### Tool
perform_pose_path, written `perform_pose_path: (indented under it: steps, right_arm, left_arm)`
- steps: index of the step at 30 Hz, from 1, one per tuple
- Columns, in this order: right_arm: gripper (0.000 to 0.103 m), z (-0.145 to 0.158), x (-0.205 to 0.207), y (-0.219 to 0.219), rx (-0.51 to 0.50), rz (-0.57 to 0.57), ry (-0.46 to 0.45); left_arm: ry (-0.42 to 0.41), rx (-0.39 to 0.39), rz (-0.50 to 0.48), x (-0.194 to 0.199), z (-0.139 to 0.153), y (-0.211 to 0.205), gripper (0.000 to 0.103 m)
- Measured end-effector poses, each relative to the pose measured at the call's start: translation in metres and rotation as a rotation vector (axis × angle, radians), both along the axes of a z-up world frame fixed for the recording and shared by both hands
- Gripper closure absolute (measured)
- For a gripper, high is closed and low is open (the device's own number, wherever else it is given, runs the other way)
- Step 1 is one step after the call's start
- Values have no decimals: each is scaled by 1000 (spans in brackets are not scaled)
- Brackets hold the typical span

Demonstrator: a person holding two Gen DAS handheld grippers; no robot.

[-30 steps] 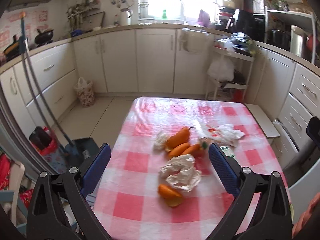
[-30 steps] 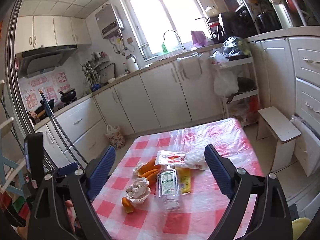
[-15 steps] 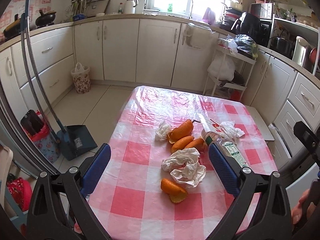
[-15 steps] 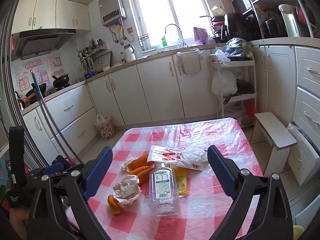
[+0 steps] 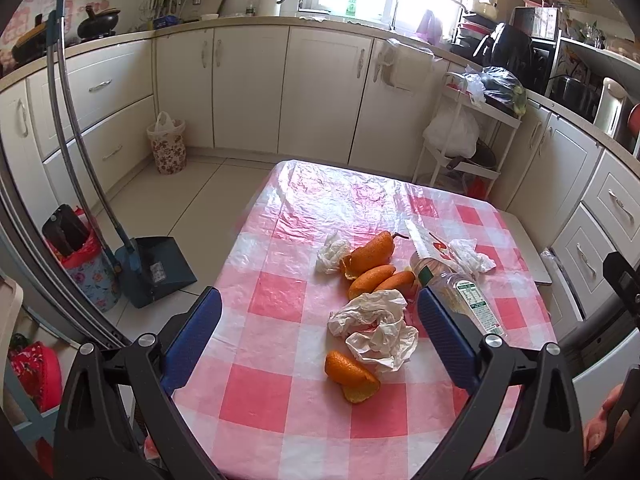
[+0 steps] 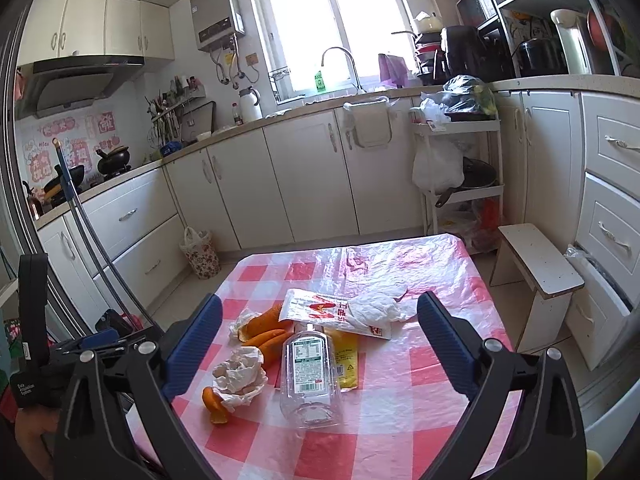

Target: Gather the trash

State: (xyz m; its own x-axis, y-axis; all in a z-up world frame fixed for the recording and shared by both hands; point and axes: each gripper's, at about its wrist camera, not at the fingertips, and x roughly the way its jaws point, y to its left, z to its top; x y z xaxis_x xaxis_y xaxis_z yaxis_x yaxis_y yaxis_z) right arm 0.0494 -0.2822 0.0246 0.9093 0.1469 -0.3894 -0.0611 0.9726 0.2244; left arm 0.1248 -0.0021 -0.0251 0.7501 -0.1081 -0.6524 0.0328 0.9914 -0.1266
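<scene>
Hovering wide open and empty, the right gripper (image 6: 319,334) has just been opening over the clear plastic bottle (image 6: 310,376) lying on the pink checked tablecloth (image 6: 408,412). Go down slowly, and squeeze its middle. The left gripper (image 5: 319,334) is open and empty too.

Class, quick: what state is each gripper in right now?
Left gripper: open, holding nothing.
Right gripper: open, has just been opening, holding nothing.
</scene>
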Motion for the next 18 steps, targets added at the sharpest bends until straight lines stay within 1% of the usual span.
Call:
perform_pose_path:
  steps: [18]
  right_arm:
    - [7,-2,-4,-28,33,-61,14]
  left_arm:
    - [26,11,-2,2,-6,-2,8]
